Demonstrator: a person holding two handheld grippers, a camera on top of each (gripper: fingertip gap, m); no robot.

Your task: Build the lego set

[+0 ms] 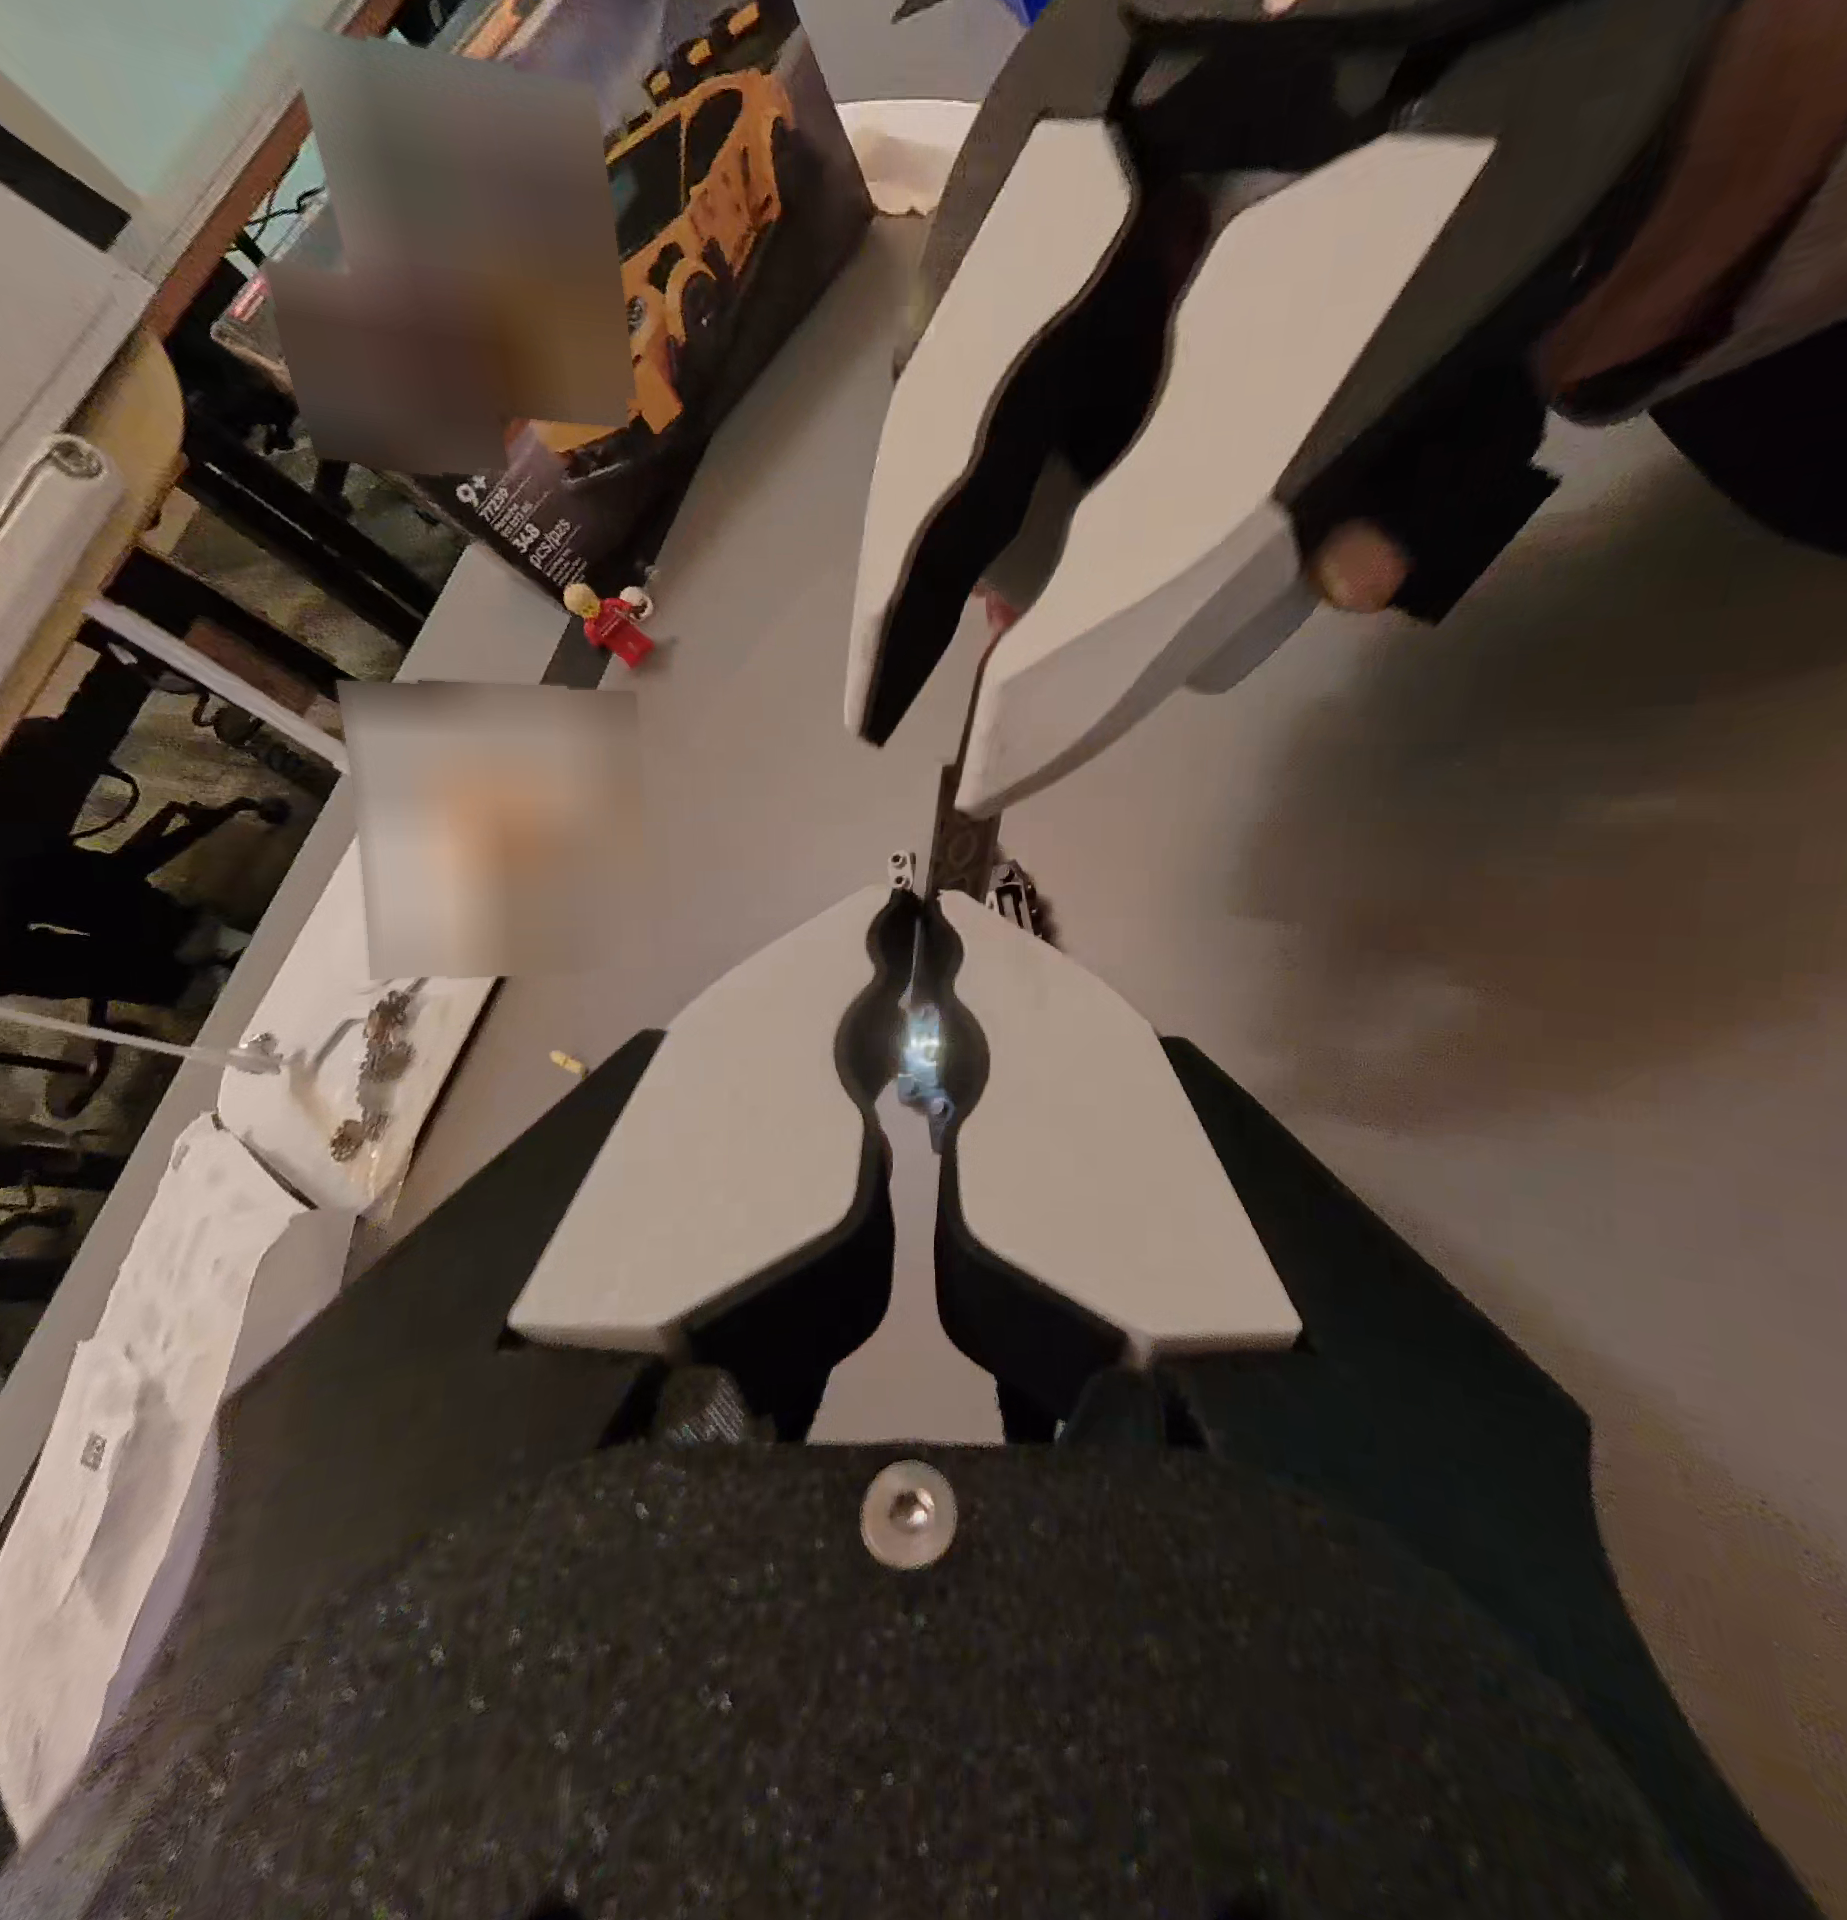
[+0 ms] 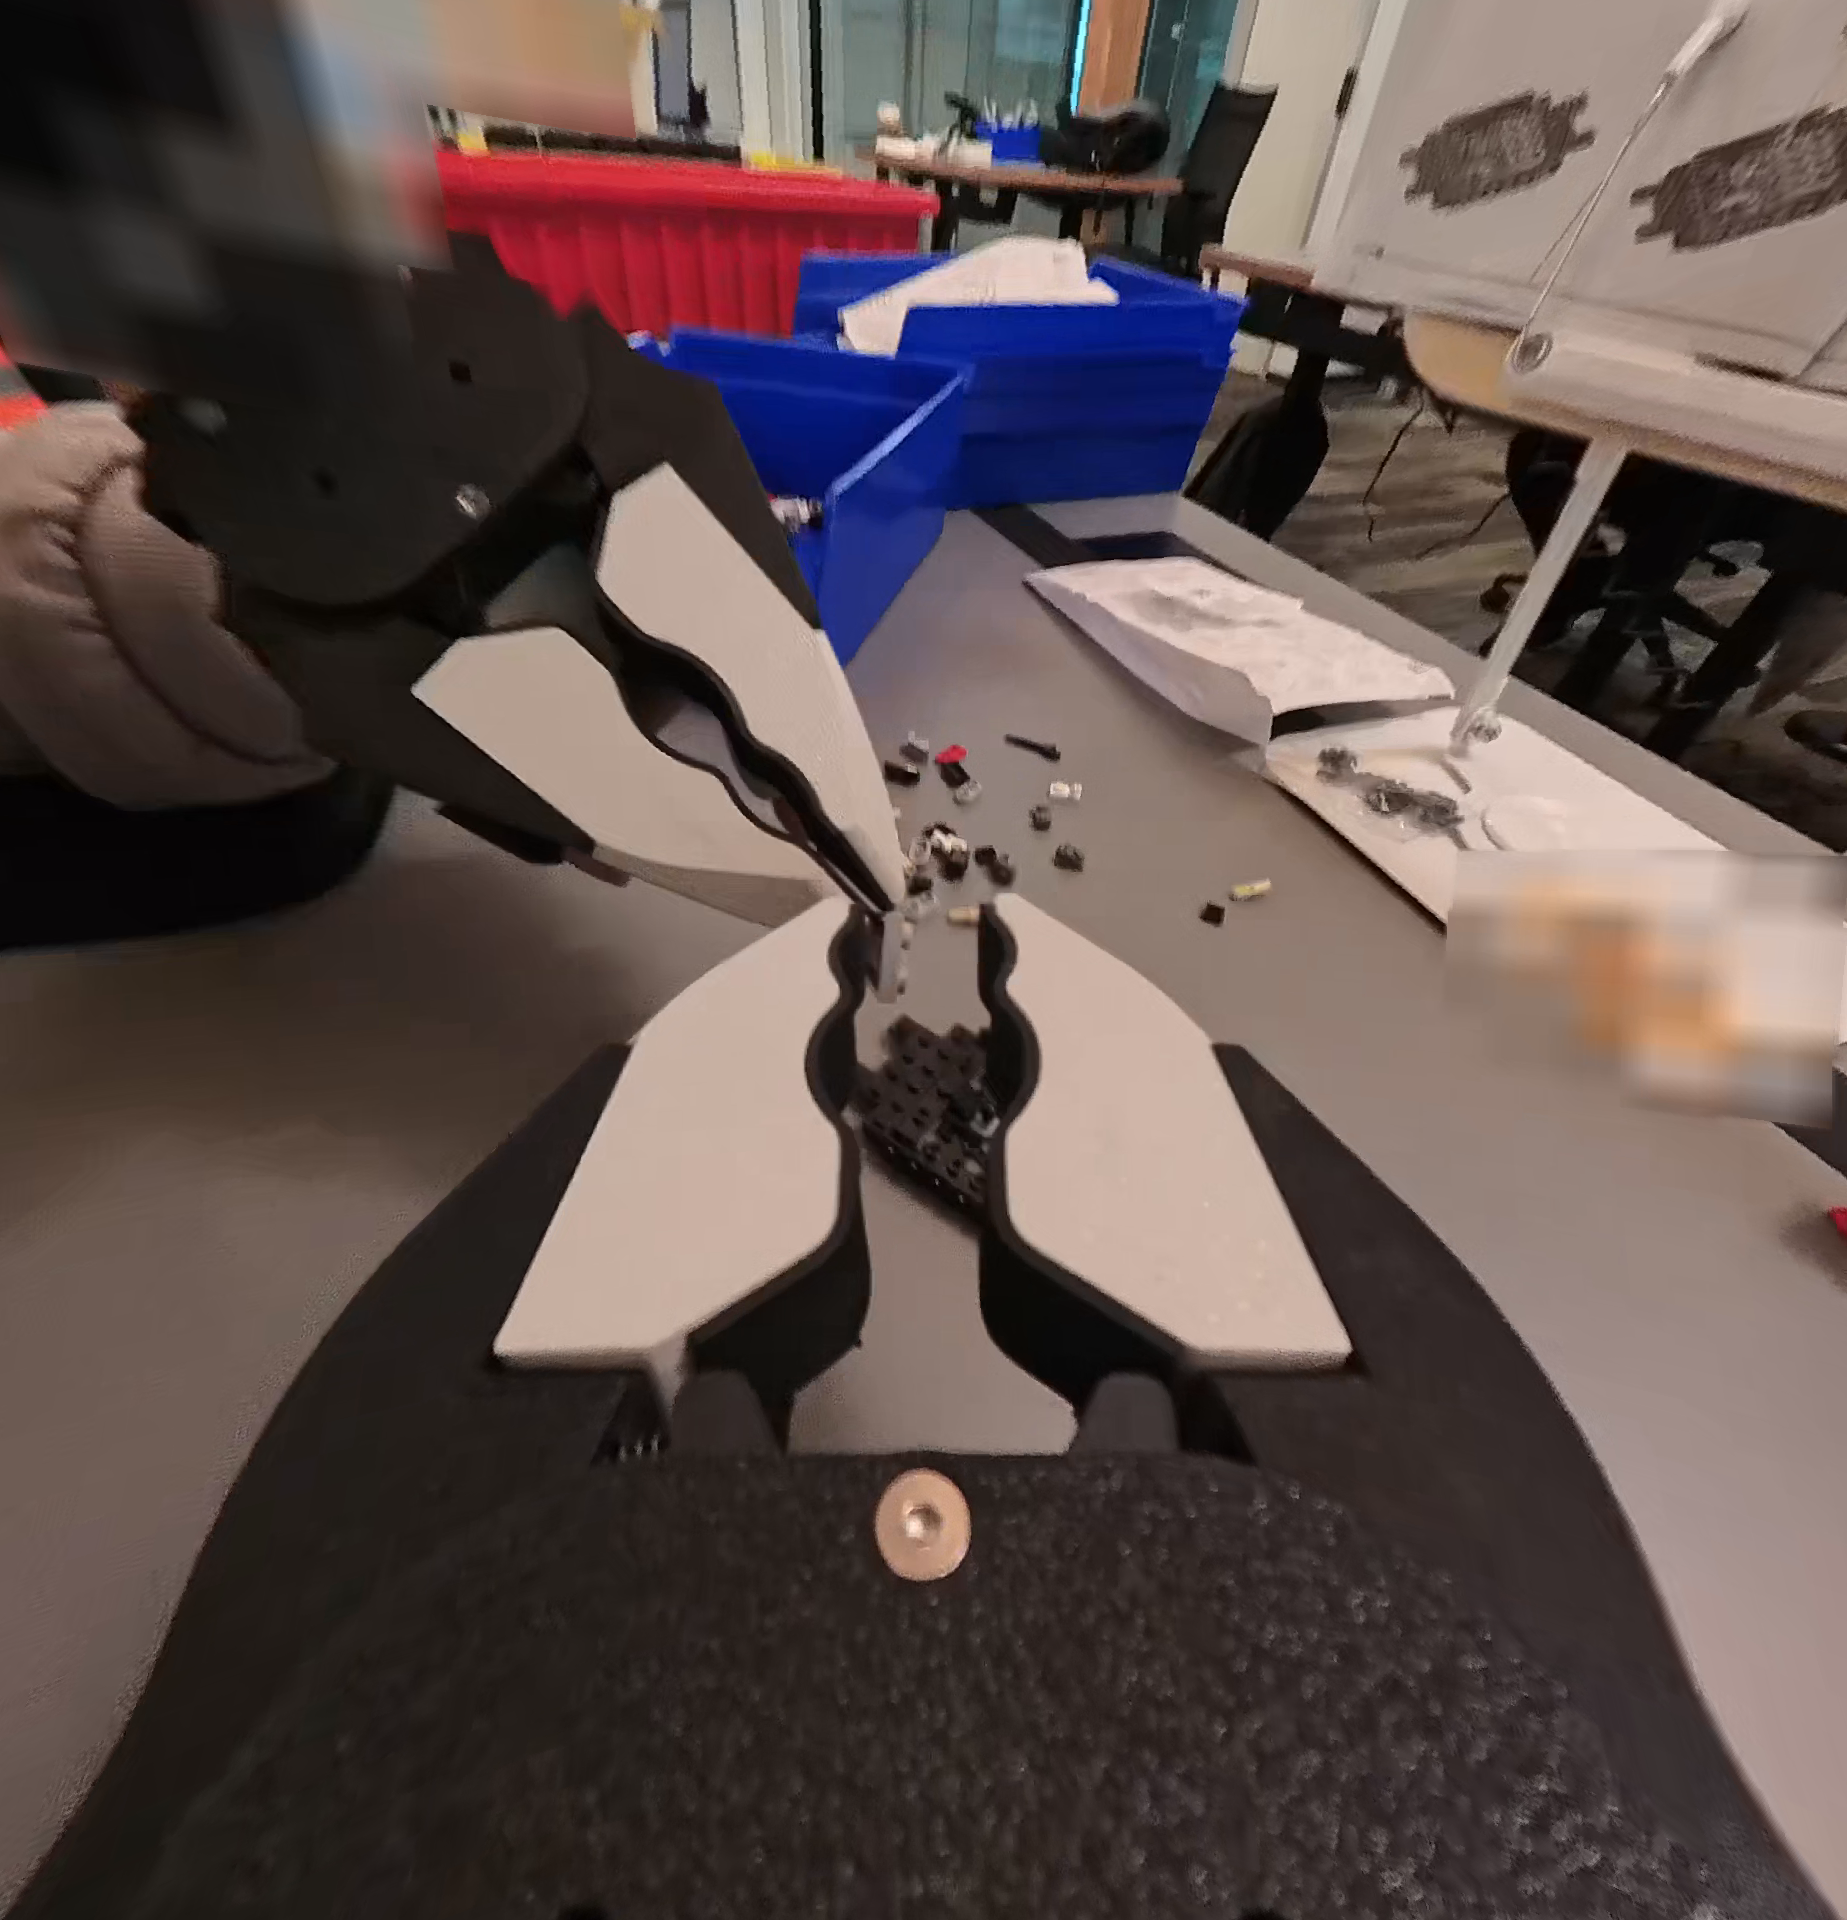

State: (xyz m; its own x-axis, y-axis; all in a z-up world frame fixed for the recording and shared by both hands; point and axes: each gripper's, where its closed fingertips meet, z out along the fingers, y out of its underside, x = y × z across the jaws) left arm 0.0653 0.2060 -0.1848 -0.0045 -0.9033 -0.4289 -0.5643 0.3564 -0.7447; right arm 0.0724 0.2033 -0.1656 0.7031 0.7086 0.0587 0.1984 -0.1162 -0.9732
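My left gripper (image 1: 914,902) is shut on a small light grey Lego piece (image 1: 903,868), which sticks out past its tips. In the right wrist view the same gripper (image 2: 883,899) comes in from the left with the grey piece (image 2: 893,956) hanging from it. My right gripper (image 2: 919,916) holds a black studded plate assembly (image 2: 929,1112) between its fingers, just above the grey table (image 2: 1418,1299). In the left wrist view the right gripper (image 1: 924,764) comes down from the upper right with the dark plate (image 1: 966,842) jutting out. The grey piece is close beside the plate's edge.
Several loose small pieces (image 2: 986,821) lie beyond the grippers. Opened paper bags (image 2: 1241,644) are on the right and blue bins (image 2: 950,416) at the back. The Lego box (image 1: 711,260), a red minifigure (image 1: 612,621) and more bags (image 1: 171,1351) are on the left. The tips of both grippers are at nearly the same place. The red minifigure (image 1: 612,621) sits 25 cm or so from the ends of my right fingers.
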